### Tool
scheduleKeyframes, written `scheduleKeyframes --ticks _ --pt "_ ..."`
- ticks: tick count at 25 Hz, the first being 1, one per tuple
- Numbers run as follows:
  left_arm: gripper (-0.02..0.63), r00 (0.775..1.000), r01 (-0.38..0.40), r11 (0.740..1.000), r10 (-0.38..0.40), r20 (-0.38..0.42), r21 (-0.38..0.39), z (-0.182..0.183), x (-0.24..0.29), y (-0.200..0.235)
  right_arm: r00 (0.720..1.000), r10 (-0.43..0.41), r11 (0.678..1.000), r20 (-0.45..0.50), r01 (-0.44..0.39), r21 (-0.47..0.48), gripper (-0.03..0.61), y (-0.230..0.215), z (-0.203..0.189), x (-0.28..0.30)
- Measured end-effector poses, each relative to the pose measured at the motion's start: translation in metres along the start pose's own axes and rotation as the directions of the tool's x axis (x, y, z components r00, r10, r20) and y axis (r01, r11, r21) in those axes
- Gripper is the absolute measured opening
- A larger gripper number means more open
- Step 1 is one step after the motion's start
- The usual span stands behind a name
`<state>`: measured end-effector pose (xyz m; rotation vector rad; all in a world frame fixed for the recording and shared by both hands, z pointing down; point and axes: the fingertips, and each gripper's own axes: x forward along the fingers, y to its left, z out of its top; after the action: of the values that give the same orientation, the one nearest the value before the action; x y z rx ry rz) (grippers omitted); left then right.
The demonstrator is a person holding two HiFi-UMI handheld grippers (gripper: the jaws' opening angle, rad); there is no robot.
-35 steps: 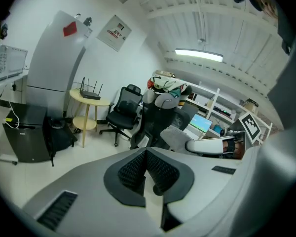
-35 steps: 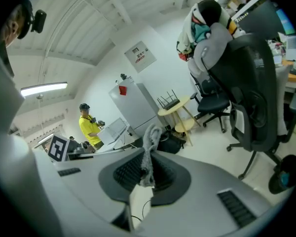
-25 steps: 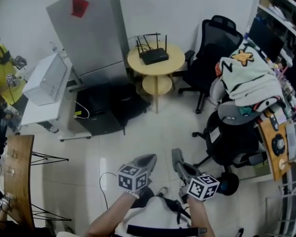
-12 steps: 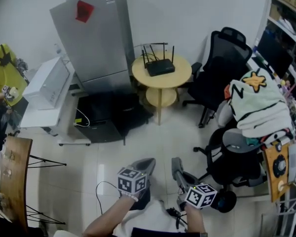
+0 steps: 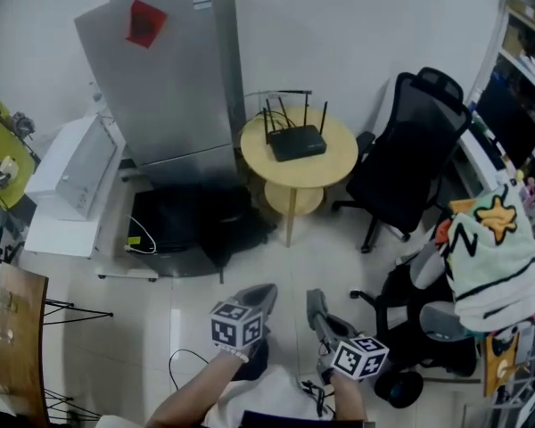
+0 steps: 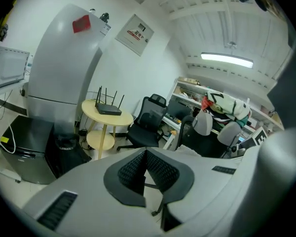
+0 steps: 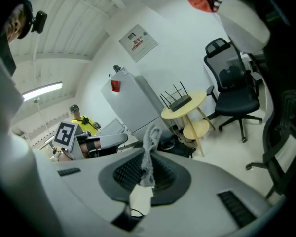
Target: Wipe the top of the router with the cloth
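Approach seems the step: right gripper [image 7: 147,168] pinches the cloth [image 7: 150,135], left gripper [image 6: 145,168] is closed and empty, and the router [image 5: 298,142] sits on the round desk [image 5: 334,169] well ahead, so walking closer likely comes next.

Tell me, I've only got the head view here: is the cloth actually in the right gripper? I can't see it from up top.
Observer: Yes. In the right gripper view the right gripper is shut on the cloth, a grey strip that sticks up past the jaw tips.
Operator: And the left one?
Observer: In the left gripper view the left gripper has its jaws together, with nothing between them.
Operator: Is the router lined up ahead of the cloth?
Observer: Roughly. In the right gripper view the router sits on the round table, beyond the cloth and off to its right, and well apart from it.
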<state>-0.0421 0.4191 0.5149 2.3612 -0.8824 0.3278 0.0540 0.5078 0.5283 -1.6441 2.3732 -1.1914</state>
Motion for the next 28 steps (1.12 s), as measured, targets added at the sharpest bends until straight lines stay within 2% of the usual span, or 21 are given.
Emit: scheduleKeyframes --ticks 6,11,20,28 --pt "-0.002 1.0 0.004 1.0 -0.005 -0.007 -0.018 0.05 0.029 0.069 0.999 0.021 0.999 -0.028 -0.022 -0.03 0.035 0.015 0.045 0.092" --pt "-0.002 1.0 0.023 1.0 -0.023 -0.016 -0.02 0.083 0.05 0.112 0.999 -0.031 0.999 -0.035 0.029 -0.044 0.035 0.01 0.076 0.147" --pt "-0.002 0.996 0.086 0.996 -0.086 -0.008 -0.012 0.13 0.071 0.156 0.999 -0.009 0.994 -0.044 0.004 -0.108 0.035 0.031 0.121 0.227" --pt "-0.002 0.996 0.09 0.995 -0.09 -0.002 -0.038 0.151 0.11 0.182 0.998 -0.05 0.993 -0.024 0.047 -0.108 0.035 0.003 0.153 0.265"
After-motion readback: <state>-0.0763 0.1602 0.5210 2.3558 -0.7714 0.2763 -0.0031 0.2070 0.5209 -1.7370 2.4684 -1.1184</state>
